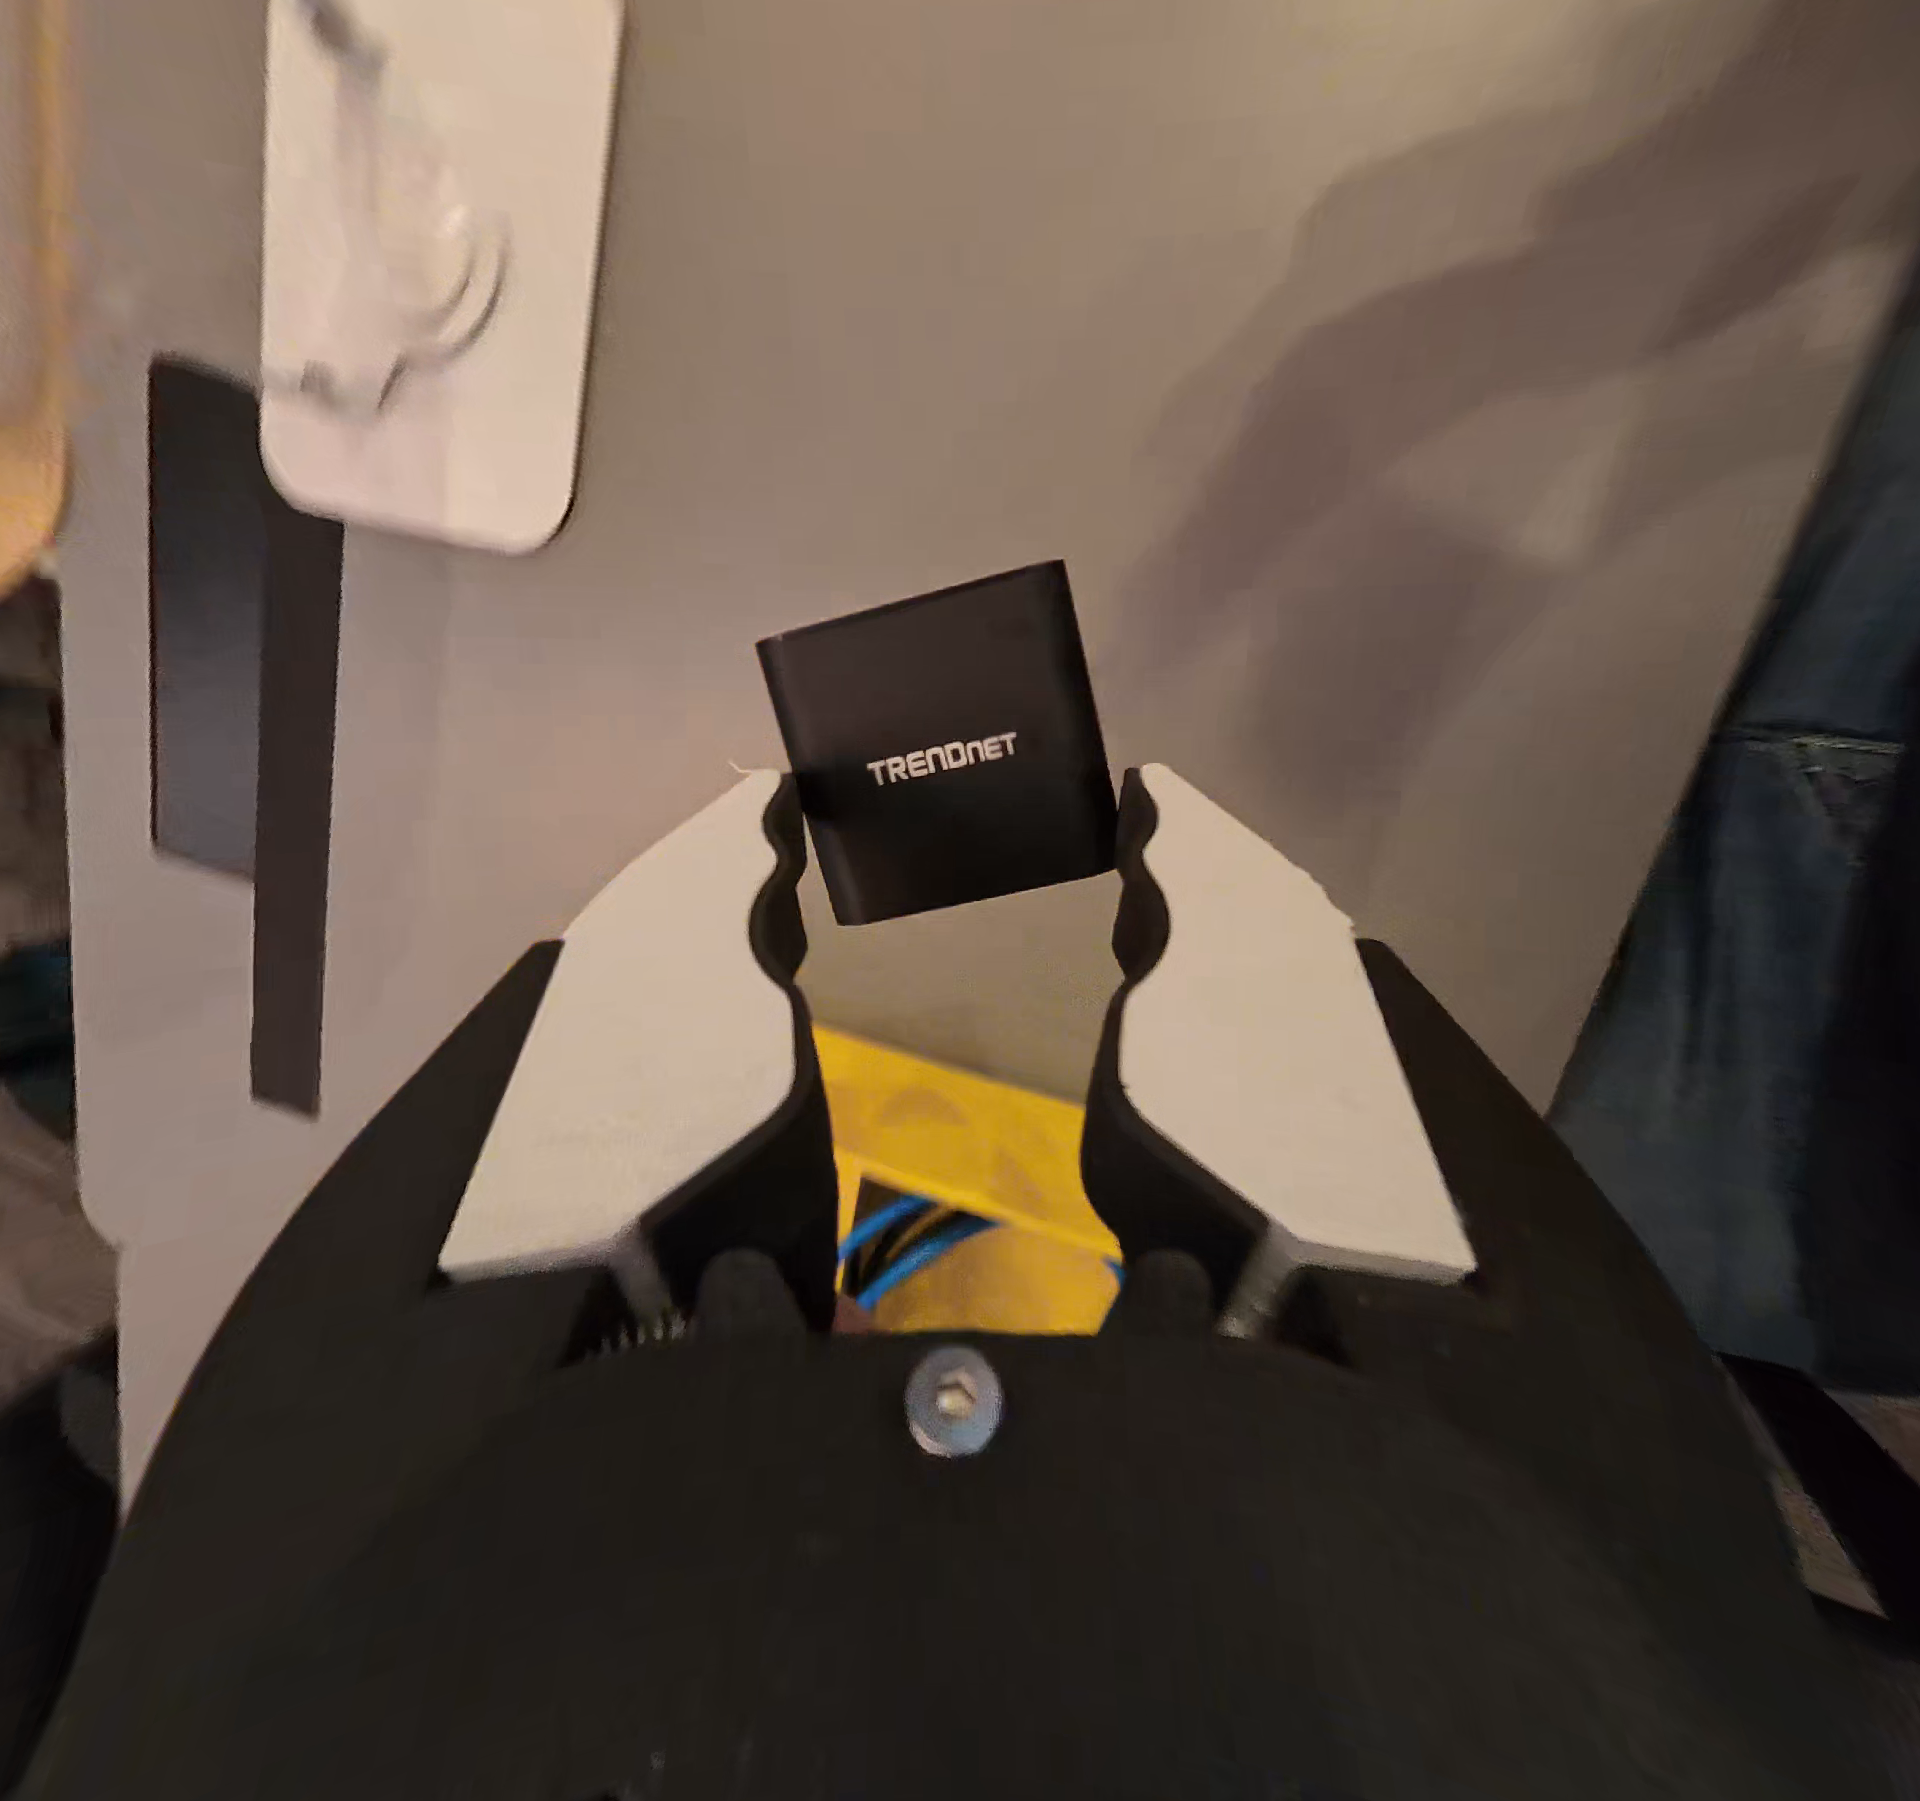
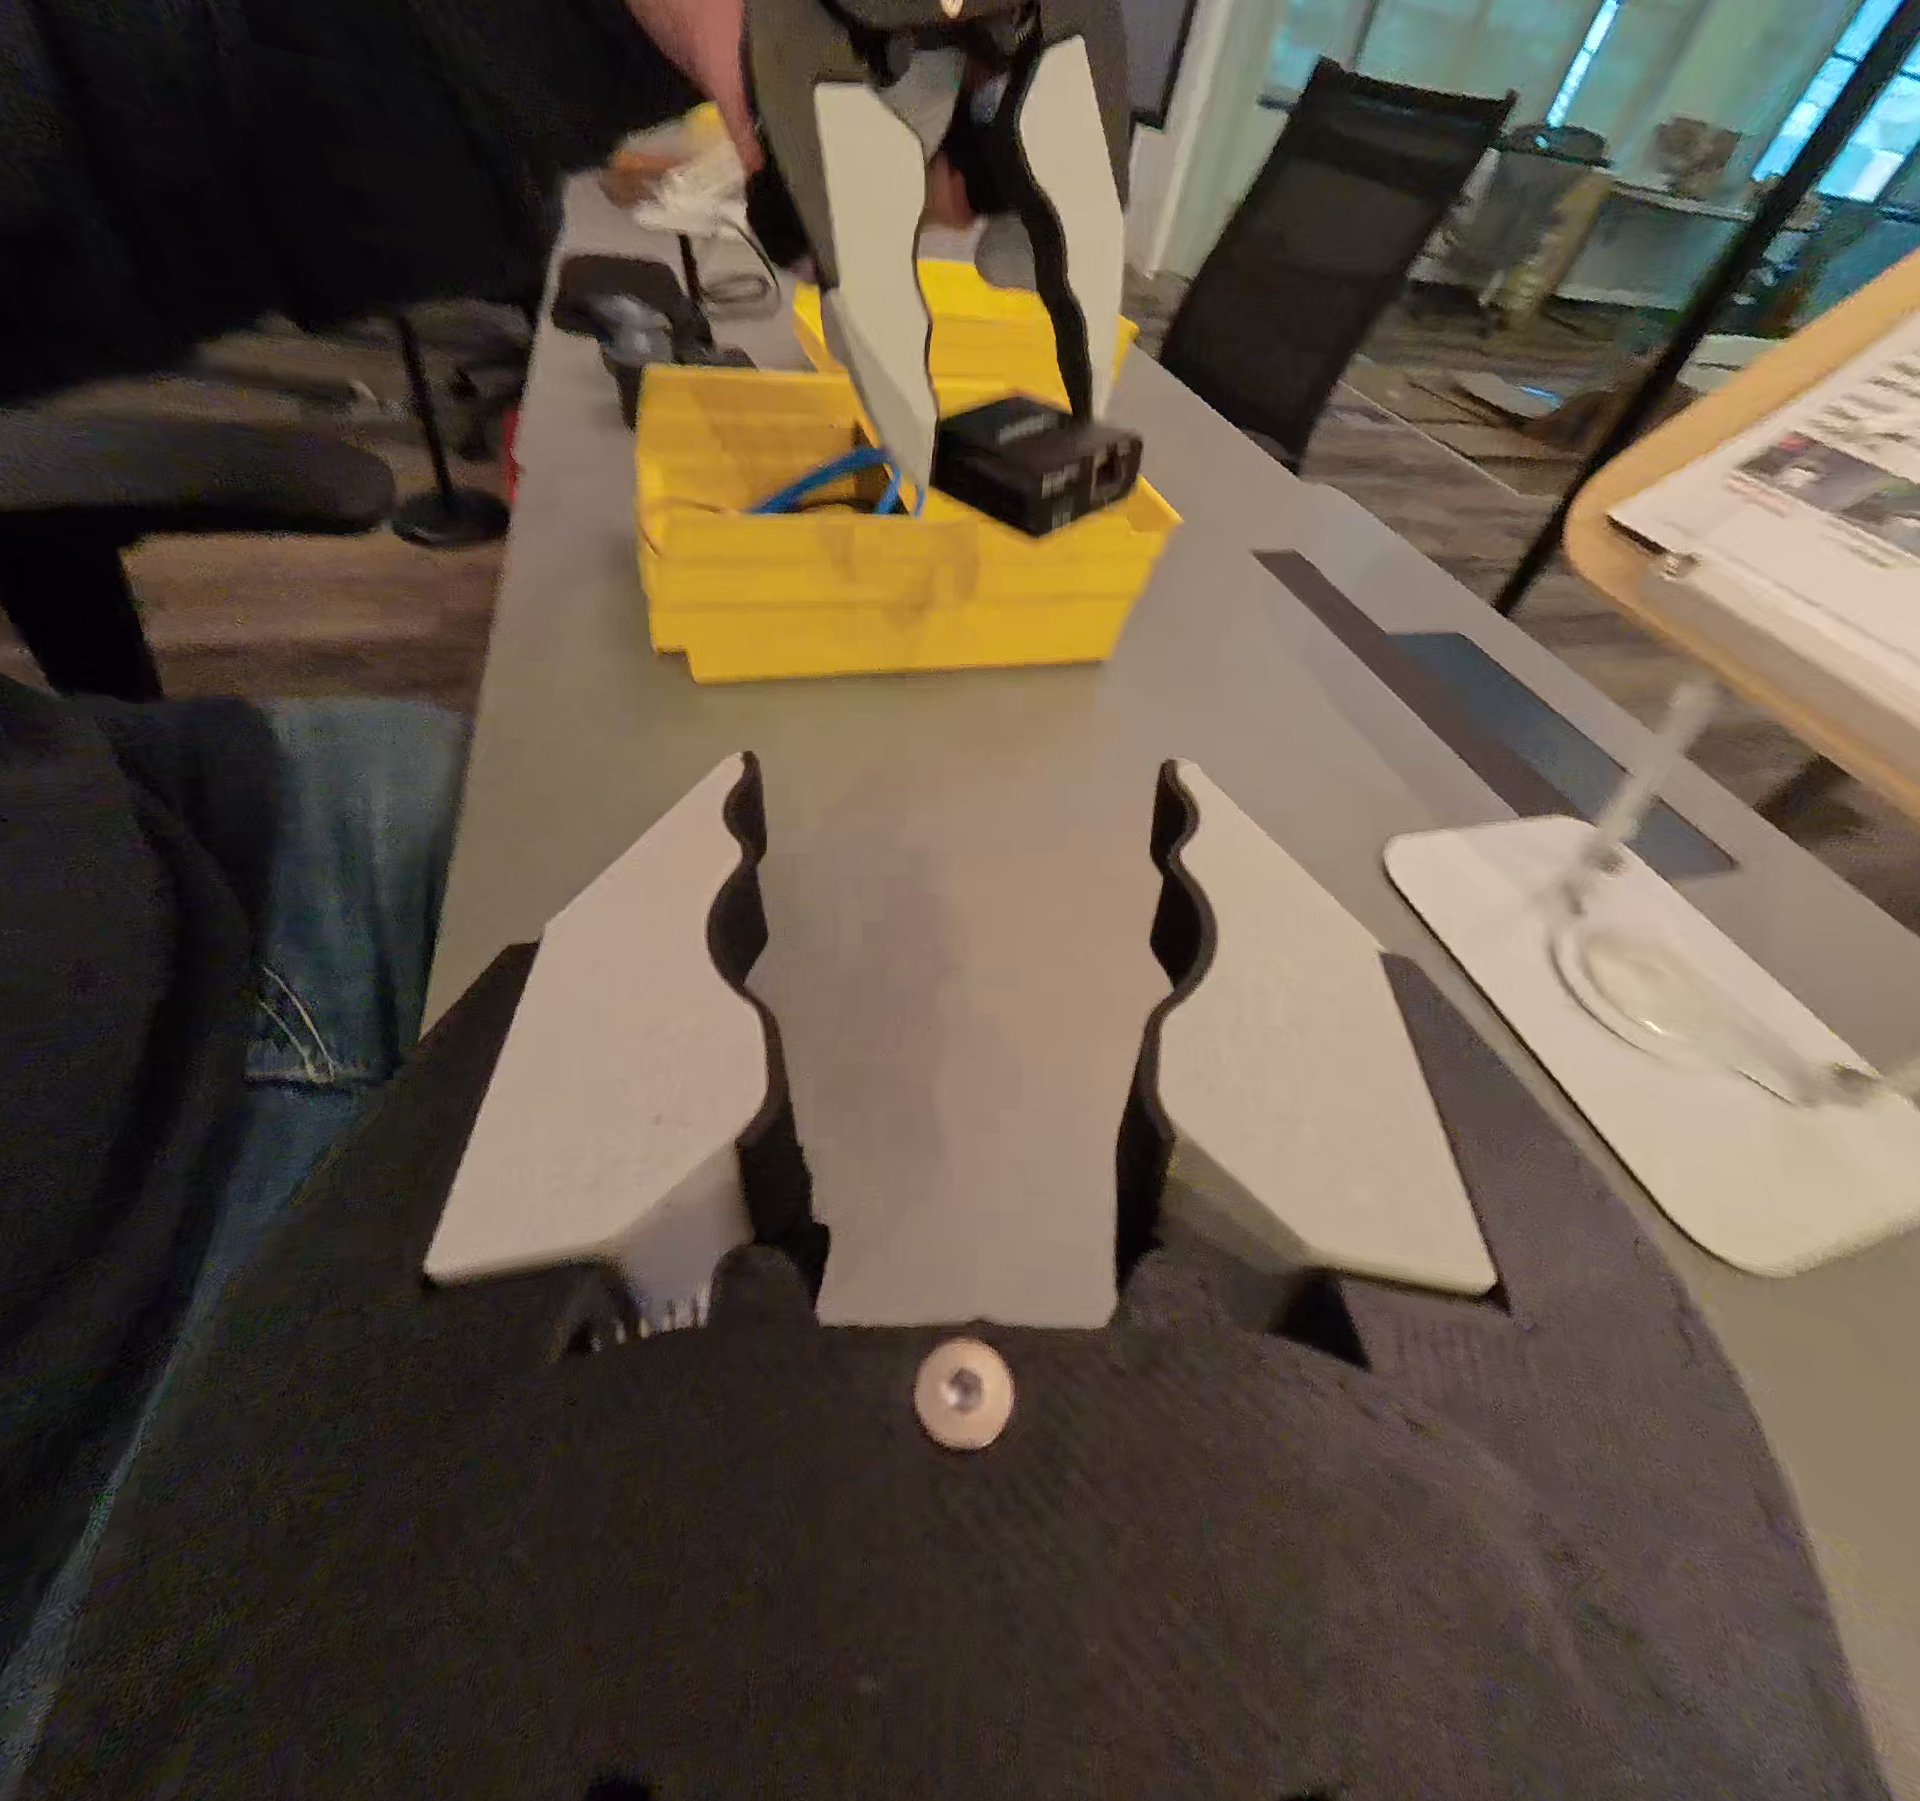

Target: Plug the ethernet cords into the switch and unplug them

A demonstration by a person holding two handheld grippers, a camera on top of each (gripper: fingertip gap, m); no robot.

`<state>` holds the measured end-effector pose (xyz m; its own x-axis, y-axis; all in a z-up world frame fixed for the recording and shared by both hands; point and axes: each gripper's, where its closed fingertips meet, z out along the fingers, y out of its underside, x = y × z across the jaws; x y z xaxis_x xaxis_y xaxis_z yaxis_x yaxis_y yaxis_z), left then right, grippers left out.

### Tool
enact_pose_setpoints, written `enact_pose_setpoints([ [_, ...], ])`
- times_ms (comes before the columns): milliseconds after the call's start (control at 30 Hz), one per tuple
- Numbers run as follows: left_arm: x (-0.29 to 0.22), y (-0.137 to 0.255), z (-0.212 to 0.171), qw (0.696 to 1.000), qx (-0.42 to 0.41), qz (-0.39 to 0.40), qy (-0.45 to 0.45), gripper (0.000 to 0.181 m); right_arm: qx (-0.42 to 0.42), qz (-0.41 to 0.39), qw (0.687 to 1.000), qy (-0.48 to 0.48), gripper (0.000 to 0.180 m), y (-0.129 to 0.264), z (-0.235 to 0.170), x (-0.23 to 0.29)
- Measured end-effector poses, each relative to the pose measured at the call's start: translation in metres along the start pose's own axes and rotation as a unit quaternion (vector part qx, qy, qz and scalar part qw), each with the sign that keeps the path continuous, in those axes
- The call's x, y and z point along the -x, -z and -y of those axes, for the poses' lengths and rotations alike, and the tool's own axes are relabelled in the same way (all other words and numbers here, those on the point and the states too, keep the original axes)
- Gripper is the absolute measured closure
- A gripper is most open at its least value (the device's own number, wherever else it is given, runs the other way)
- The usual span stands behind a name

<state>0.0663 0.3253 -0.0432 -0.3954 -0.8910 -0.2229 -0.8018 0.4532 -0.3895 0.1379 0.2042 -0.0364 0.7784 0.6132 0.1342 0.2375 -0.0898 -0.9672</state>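
My left gripper (image 1: 958, 806) is shut on a small black switch (image 1: 940, 743) and holds it in the air above the grey table. In the right wrist view the same gripper (image 2: 1003, 437) holds the switch (image 2: 1034, 465) over the near corner of a yellow bin (image 2: 894, 593), with a port on the switch's end face showing. Blue ethernet cords (image 2: 842, 489) lie coiled inside the bin; they also show in the left wrist view (image 1: 914, 1252) between the fingers. My right gripper (image 2: 958, 795) is open and empty, low over the table, short of the bin.
A white stand base (image 2: 1621, 1034) with a clear post sits on the table at right, also in the left wrist view (image 1: 436, 276). A second yellow bin (image 2: 977, 317) stands behind the first. A person's denim-clad leg (image 2: 332, 878) is at left. A black chair (image 2: 1340, 224) stands beyond.
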Motion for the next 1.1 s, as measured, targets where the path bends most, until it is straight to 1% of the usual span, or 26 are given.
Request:
enact_pose_setpoints([
  [67,-0.021,-0.005,0.025,0.999,-0.016,-0.012,-0.049,0.123,-0.018,0.027,0.999,-0.015,0.103,-0.013,0.003,0.004],
  [167,-0.048,-0.014,0.049,0.994,-0.027,-0.041,-0.102,0.123,-0.027,0.050,0.998,-0.016,0.100,-0.025,0.005,0.010],
  [267,-0.065,-0.024,0.062,0.987,-0.033,-0.060,-0.147,0.123,-0.018,0.050,0.999,0.004,0.097,-0.030,0.003,0.011],
  [333,-0.072,-0.027,0.068,0.984,-0.037,-0.070,-0.160,0.123,-0.005,0.047,0.999,0.014,0.093,-0.032,-0.002,0.009],
  [400,-0.079,-0.028,0.073,0.979,-0.048,-0.083,-0.177,0.123,0.000,0.052,0.998,0.019,0.095,-0.032,-0.006,0.011],
  [467,-0.085,-0.028,0.078,0.977,-0.058,-0.094,-0.182,0.123,0.007,0.060,0.998,0.019,0.100,-0.033,-0.011,0.013],
  [533,-0.088,-0.029,0.082,0.975,-0.059,-0.100,-0.188,0.123,0.010,0.067,0.997,0.022,0.114,-0.034,-0.013,0.018],
  [567,-0.089,-0.030,0.083,0.975,-0.059,-0.101,-0.190,0.123,0.012,0.068,0.997,0.023,0.118,-0.034,-0.015,0.019],
  [667,-0.090,-0.031,0.085,0.974,-0.055,-0.100,-0.198,0.123,0.013,0.067,0.997,0.025,0.118,-0.034,-0.017,0.019],
  [767,-0.092,-0.028,0.090,0.972,-0.074,-0.102,-0.199,0.123,-0.019,0.075,0.997,0.001,0.118,-0.032,-0.011,0.021],
  [867,-0.093,-0.025,0.094,0.970,-0.088,-0.102,-0.202,0.123,-0.031,0.083,0.996,0.000,0.109,-0.032,-0.010,0.021],
  [933,-0.094,-0.023,0.097,0.970,-0.102,-0.111,-0.193,0.123,-0.052,0.089,0.995,0.008,0.114,-0.030,-0.005,0.024],
  [1100,-0.097,-0.021,0.099,0.967,-0.124,-0.122,-0.184,0.123,-0.069,0.087,0.994,0.019,0.116,-0.028,-0.003,0.026],
])
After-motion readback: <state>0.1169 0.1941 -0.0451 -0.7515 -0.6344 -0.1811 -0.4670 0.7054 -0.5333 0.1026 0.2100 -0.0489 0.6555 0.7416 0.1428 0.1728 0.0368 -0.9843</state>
